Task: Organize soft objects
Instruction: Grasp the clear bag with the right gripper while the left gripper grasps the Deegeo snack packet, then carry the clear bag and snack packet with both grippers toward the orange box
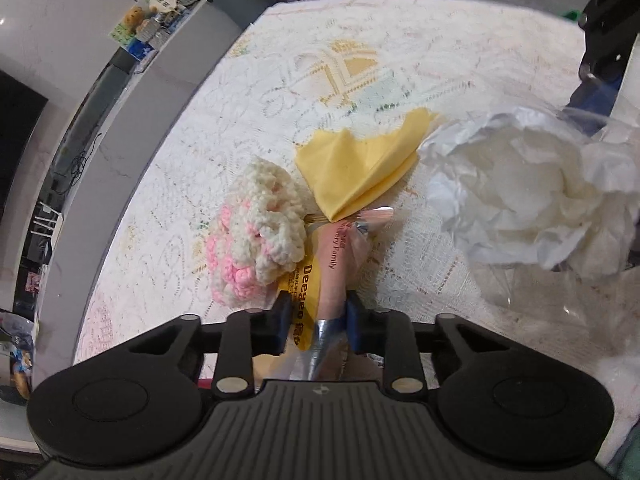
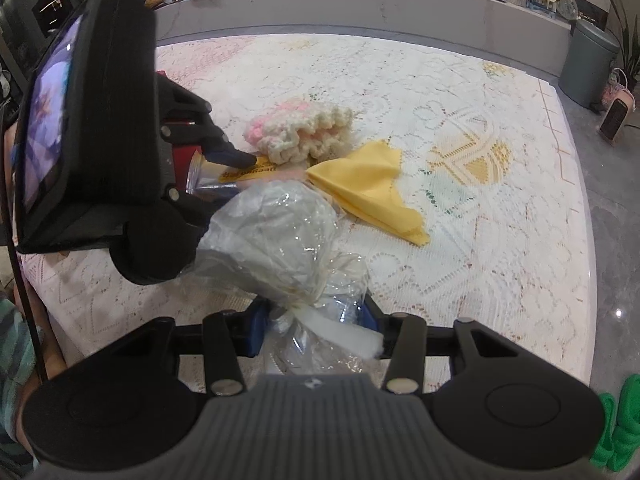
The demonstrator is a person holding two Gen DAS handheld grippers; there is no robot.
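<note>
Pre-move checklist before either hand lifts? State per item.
1. Left tongs closed on the pink and yellow packet: ok, pads press both its sides.
2. Right tongs closed on the clear bag of white stuffing: ok, gripped at the neck.
3. Crocheted piece free of the packet: not ok, it lies against it.
4. Yellow cloth free of the packet: cannot tell, its corner overlaps the packet's tip.
5. Lace tablecloth not caught in either tongs: cannot tell.

Pink/yellow printed pouch (image 1: 320,276) pinched in left claw (image 1: 318,316); crochet piece (image 1: 256,240) just left; yellow cloth (image 1: 360,168) ahead; clear stuffing bag (image 2: 280,232) in right claw (image 2: 316,328).
</note>
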